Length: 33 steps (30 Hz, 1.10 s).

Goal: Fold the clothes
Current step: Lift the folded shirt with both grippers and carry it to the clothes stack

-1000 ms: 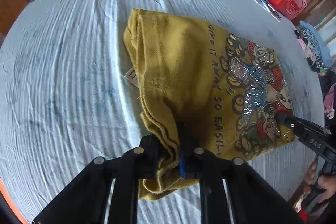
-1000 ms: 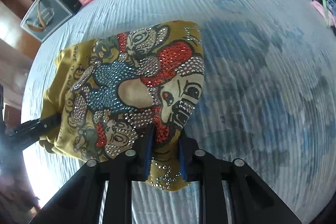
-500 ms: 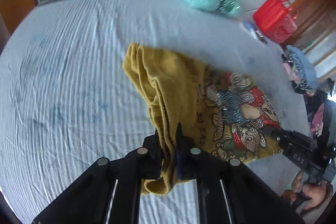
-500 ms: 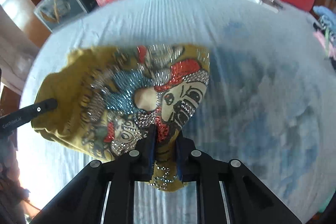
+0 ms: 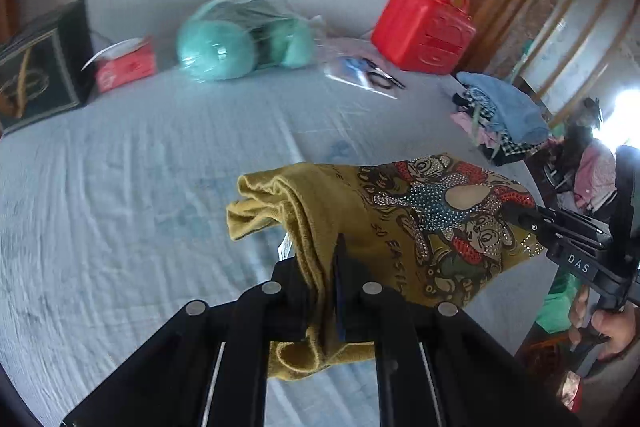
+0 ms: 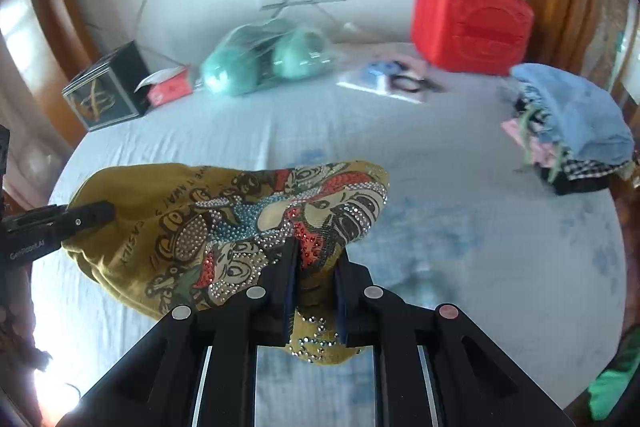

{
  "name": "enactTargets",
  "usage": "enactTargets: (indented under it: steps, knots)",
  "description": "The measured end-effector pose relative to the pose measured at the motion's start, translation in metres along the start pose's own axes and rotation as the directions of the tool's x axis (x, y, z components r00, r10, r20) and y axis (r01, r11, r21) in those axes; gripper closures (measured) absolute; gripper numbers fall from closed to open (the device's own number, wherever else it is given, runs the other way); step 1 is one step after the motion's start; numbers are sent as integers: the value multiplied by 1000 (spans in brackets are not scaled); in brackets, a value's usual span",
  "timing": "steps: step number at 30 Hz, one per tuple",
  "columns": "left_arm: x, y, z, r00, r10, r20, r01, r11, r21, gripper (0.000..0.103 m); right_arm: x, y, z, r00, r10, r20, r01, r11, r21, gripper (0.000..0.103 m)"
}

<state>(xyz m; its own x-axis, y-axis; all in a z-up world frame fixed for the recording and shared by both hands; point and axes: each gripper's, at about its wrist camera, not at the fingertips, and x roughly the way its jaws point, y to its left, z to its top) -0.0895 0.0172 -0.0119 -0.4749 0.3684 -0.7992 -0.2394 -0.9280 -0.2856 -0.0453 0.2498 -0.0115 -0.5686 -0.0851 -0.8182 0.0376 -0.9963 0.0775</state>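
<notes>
A folded mustard-yellow shirt [image 5: 352, 211] with a sequinned cartoon print is held up off the pale blue bed sheet [image 5: 120, 187] between my two grippers. My left gripper [image 5: 324, 259] is shut on its plain left edge. My right gripper [image 6: 314, 259] is shut on its printed right edge. The shirt [image 6: 192, 211] hangs between them, sagging a little. The right gripper shows at the right of the left wrist view [image 5: 520, 217]; the left gripper shows at the left of the right wrist view [image 6: 100, 213].
A pile of folded clothes [image 6: 572, 131] sits at the right bed edge. At the far side stand a red case [image 6: 472, 23], teal bundles in plastic [image 6: 264, 59], a plastic bag with scissors [image 6: 392, 79], a red packet [image 6: 168, 91] and a dark box [image 6: 108, 95].
Both grippers have lifted the shirt off the sheet and tilted up, so the wall and far objects now fill the upper view. Both stay shut on the shirt.
</notes>
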Motion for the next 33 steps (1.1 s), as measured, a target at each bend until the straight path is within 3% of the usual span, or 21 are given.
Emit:
enactTargets:
  steps: [7, 11, 17, 24, 29, 33]
  knots:
    - [52, -109, 27, 1000, 15, 0, -15, 1000, -6, 94, -12, -121, 17, 999, 37, 3, -37, 999, -14, 88]
    - [62, -158, 54, 1000, 6, 27, -6, 1000, 5, 94, -25, -174, 38, 999, 45, 25, -44, 999, -20, 88]
    - [65, -237, 115, 991, -37, 126, 24, 994, 104, 94, -66, -241, 82, 990, -28, 136, 33, 999, -33, 88]
    - [98, -341, 193, 979, -40, 199, 17, 993, 119, 94, -107, -353, 151, 960, -53, 274, 70, 996, -52, 88]
    - [157, -410, 242, 978, -29, 204, 18, 998, 55, 94, -102, -447, 193, 956, -25, 291, 54, 994, -90, 88]
    - [226, -426, 249, 991, -6, 136, 11, 999, -32, 92, -60, -517, 196, 972, 42, 231, -26, 997, -75, 87]
